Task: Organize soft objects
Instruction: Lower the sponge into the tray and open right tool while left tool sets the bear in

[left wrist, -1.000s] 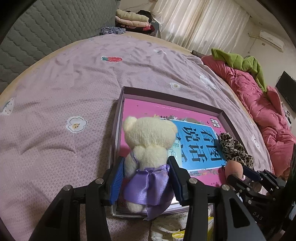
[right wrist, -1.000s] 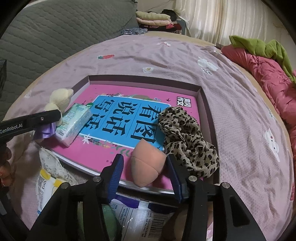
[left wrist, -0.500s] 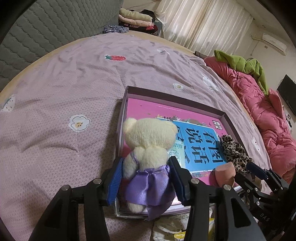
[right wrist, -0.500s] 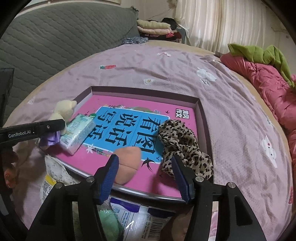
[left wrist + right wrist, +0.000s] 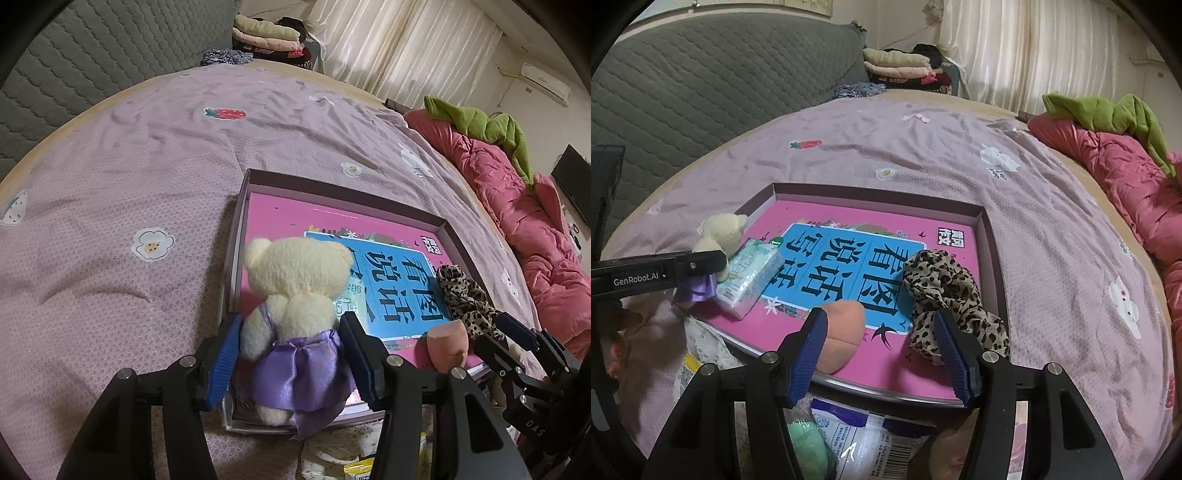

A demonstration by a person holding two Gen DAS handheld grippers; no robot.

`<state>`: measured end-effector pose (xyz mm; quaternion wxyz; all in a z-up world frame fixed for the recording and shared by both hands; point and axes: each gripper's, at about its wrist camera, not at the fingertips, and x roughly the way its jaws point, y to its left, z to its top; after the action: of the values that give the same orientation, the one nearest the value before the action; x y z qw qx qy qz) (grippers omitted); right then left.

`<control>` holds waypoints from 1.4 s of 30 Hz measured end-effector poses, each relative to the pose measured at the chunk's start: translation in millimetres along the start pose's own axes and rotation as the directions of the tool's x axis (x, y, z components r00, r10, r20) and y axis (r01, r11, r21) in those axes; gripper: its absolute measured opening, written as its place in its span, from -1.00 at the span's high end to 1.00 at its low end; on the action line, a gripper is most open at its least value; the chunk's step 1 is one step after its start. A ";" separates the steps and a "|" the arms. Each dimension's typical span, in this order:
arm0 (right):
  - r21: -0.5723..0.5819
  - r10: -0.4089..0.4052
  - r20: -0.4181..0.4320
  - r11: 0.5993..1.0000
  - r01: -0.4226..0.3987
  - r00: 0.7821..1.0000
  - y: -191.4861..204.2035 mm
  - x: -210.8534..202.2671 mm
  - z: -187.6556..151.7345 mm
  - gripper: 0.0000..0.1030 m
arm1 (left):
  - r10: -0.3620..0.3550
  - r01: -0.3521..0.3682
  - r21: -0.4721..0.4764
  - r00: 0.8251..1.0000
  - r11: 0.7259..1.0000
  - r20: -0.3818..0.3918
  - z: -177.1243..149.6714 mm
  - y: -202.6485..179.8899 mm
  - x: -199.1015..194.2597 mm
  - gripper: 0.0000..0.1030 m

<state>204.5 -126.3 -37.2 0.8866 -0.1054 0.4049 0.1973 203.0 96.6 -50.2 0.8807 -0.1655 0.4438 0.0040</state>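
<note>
A cream teddy bear [image 5: 295,273] in a purple skirt sits upright in the near left corner of the shallow box tray [image 5: 343,195], which has a pink and blue book cover inside. My left gripper [image 5: 290,356] straddles its body with its jaws opening and a small gap at the left pad. A peach sponge [image 5: 842,339] lies on the tray [image 5: 879,194] near its front rim. My right gripper [image 5: 881,354] stands open around it, not gripping. A leopard-print cloth [image 5: 945,288] and a tissue pack [image 5: 750,271] also rest in the tray.
The tray sits on a purple bedspread [image 5: 147,177]. A pink quilt [image 5: 517,206] with a green garment [image 5: 476,125] lines the right side. Folded clothes [image 5: 897,62] and a grey quilted headboard [image 5: 701,92] are behind. Plastic packets [image 5: 871,439] lie before the tray's front rim.
My right gripper has opened and let go of the peach sponge, which now lies on the tray. My left gripper's jaws have widened around the bear, which stays put.
</note>
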 end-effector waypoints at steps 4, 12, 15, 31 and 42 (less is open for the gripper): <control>0.000 0.000 0.004 1.000 0.000 1.000 -0.1 -0.2 0.1 -0.21 | -0.009 0.009 -0.008 1.000 1.000 0.000 0.5 1.0 0.1 -0.12; 0.012 0.001 0.025 1.000 -0.001 1.000 -2.9 -5.2 2.4 -0.21 | -0.011 0.012 -0.010 1.000 1.000 0.025 1.6 1.0 -4.8 -0.17; 0.014 -0.001 0.028 1.000 0.001 1.000 -3.8 -5.6 2.5 -0.21 | -0.016 0.016 -0.014 0.999 1.000 0.037 2.7 2.3 -7.6 -0.18; 0.058 -0.019 0.089 0.998 0.014 0.996 -15.3 -16.5 7.4 -0.34 | -0.010 0.005 0.057 0.995 0.998 0.101 4.0 -10.2 -23.3 -0.18; 0.106 -0.039 0.145 0.994 0.024 0.989 -28.8 -30.3 9.0 -0.40 | -0.020 0.011 0.066 0.989 0.998 0.143 5.1 -10.8 -34.5 -0.18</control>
<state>205.1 -157.1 -7.6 0.9212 -0.0509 0.3465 0.1693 187.7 92.7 -17.2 0.9153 -0.1397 0.3776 -0.0054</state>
